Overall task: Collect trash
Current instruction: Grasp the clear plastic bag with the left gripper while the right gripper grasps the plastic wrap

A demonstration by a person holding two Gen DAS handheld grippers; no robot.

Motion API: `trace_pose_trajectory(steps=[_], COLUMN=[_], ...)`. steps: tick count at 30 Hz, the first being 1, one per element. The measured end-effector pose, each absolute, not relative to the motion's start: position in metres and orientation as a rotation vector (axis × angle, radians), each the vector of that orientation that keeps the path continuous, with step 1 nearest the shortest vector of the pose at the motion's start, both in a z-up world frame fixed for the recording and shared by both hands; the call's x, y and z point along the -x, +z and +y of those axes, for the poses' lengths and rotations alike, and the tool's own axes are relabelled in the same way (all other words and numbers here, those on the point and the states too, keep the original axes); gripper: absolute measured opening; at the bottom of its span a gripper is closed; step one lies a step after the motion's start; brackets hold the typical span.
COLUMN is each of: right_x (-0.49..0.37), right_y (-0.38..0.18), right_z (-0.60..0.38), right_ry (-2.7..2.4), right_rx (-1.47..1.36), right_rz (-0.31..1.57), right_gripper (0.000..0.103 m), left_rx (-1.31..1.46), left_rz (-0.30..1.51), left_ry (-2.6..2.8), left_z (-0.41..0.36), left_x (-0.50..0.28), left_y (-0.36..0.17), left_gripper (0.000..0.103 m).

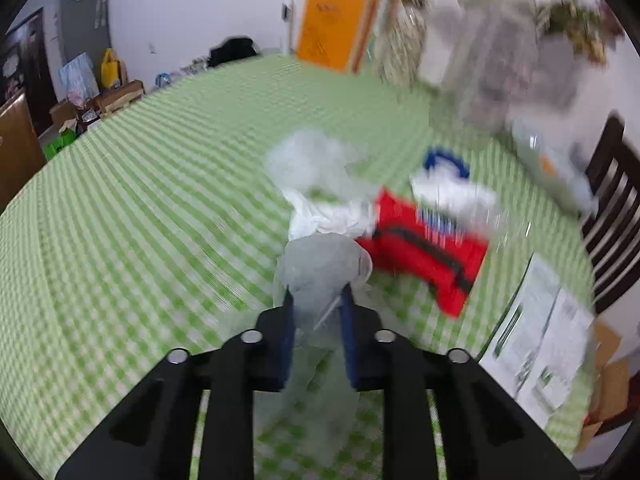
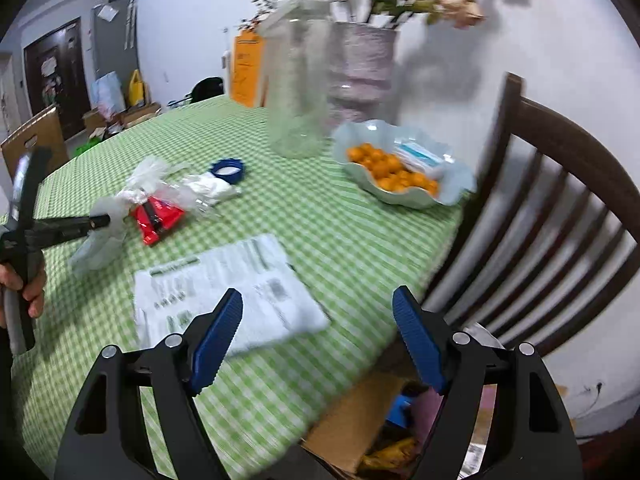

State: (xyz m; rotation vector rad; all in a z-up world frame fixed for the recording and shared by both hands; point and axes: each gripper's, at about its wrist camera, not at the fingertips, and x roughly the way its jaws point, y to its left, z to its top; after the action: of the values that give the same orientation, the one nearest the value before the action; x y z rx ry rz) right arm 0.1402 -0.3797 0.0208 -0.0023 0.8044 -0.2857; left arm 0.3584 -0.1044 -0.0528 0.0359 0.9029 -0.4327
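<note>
Grey wrapper point(image 1: 320, 268) clamped in left hand-held gripper point(image 1: 318, 300); right hand-held gripper point(image 2: 318, 308) gapes wide.

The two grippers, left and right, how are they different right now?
The left gripper is shut on a pale plastic bag; the right gripper holds nothing. The left's jaws are pinched close, the right's are spread wide. The left sits beside the red wrapper; the right hovers near the printed sheet. Both have blue pads on black frames.
</note>
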Motion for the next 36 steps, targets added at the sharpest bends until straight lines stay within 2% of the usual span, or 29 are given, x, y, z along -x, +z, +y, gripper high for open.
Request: trace_pose_trajectory(steps=[8, 16, 17, 18, 20, 21, 22, 23, 31, 36], right_x=[-0.233, -0.32, -0.326, -0.332, -0.334, -0.332, -0.33, -0.325, -0.287, -0.27], right_y=[0.008, -0.026, -0.029, -0.033, -0.038, -0.038, -0.036, -0.031, 0.031, 0.037], right_z=[-0.317, -0.275, -0.278, -0.282, -0.291, -0.293, -0.296, -0.3, -0.321, -0.332], right_ry=[-0.168, -0.151, -0.155, -0.145, -0.122, -0.115, -0.121, -0.121, -0.114, -0.098], right_rx=[0.095, 0.175, 0.155, 0.111, 0.041, 0.018, 0.005, -0.012, -0.092, -0.129], right_rz=[0.81, 0.867, 0.879, 0.908, 0.949, 0.956, 0.95, 0.934, 0.79, 0.778], right_gripper=[0.074, 0.073, 0.061, 0.04, 0.032, 0.021, 0.019, 0.013, 0.012, 0.012], left_rx=[0.258, 0.336, 0.344, 0.351, 0.354, 0.353, 0.353, 0.356, 0.344, 0.327], left_rz=[0.75, 0.672, 0.677, 0.681, 0.681, 0.68, 0.682, 0.684, 0.693, 0.699], left_ry=[-0.388, -0.382, -0.395, -0.412, -0.43, -0.442, -0.452, -0.464, -0.528, -0.533], left_z=[-0.012, 0.023, 0.023, 0.022, 0.022, 0.022, 0.018, 0.017, 0.002, -0.005], left_x=[-0.368, -0.361, -0.361, -0.361, -0.359, -0.358, -0.359, -0.358, -0.351, -0.35], left_y=[0.028, 0.06, 0.061, 0.062, 0.064, 0.065, 0.065, 0.065, 0.064, 0.063], left_gripper=[0.011, 0.011, 0.011, 0.011, 0.011, 0.011, 0.011, 0.011, 0.011, 0.011])
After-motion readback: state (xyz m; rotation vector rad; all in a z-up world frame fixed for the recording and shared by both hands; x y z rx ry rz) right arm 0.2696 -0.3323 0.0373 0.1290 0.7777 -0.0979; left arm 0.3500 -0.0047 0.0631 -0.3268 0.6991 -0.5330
